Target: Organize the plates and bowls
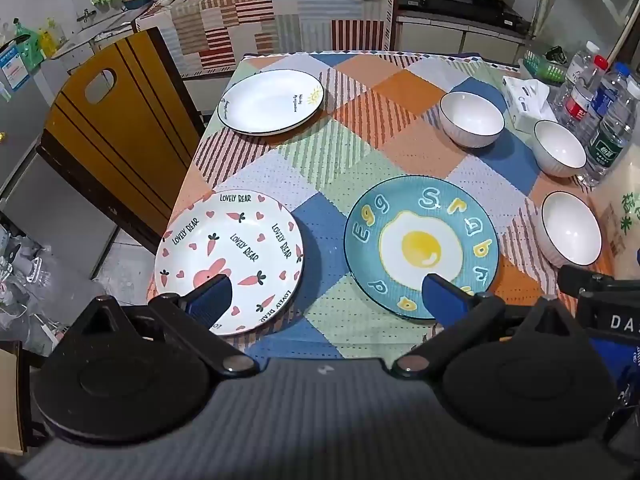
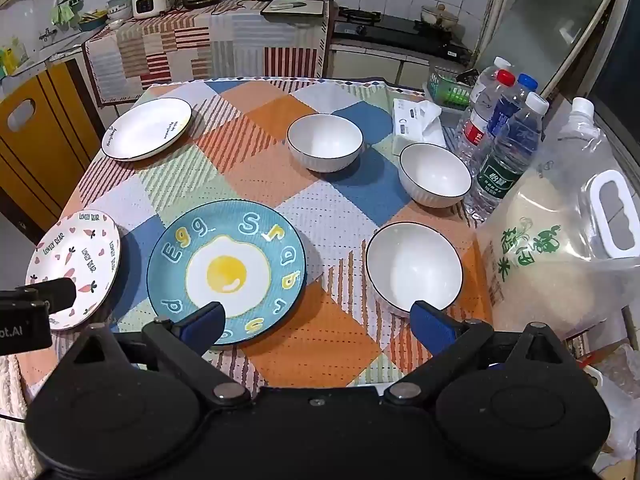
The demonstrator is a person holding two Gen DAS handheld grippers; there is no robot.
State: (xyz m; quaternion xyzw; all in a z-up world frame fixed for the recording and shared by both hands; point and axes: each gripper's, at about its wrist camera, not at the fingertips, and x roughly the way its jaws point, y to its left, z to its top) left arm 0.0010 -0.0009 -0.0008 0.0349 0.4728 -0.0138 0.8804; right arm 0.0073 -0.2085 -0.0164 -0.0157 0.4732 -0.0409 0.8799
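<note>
Three plates lie on the patchwork tablecloth: a pink carrot plate (image 1: 228, 256) (image 2: 76, 264) at the near left, a blue fried-egg plate (image 1: 420, 240) (image 2: 226, 270) near the middle, and a white plate (image 1: 270, 101) (image 2: 146, 128) at the far left. Three white bowls stand on the right: a far one (image 1: 472, 119) (image 2: 325, 142), a middle one (image 1: 560, 153) (image 2: 435, 174), and a near one (image 1: 571, 232) (image 2: 414, 266). My left gripper (image 1: 326, 300) hovers open above the gap between the carrot and egg plates. My right gripper (image 2: 318, 322) hangs open between the egg plate and the near bowl, holding nothing.
Water bottles (image 2: 504, 148), a tissue pack (image 2: 416, 124) and a large bag of rice (image 2: 560, 248) crowd the table's right edge. A wooden chair (image 1: 116, 132) stands at the left side. A covered counter (image 2: 208, 48) and a stove (image 2: 400, 36) lie beyond the table.
</note>
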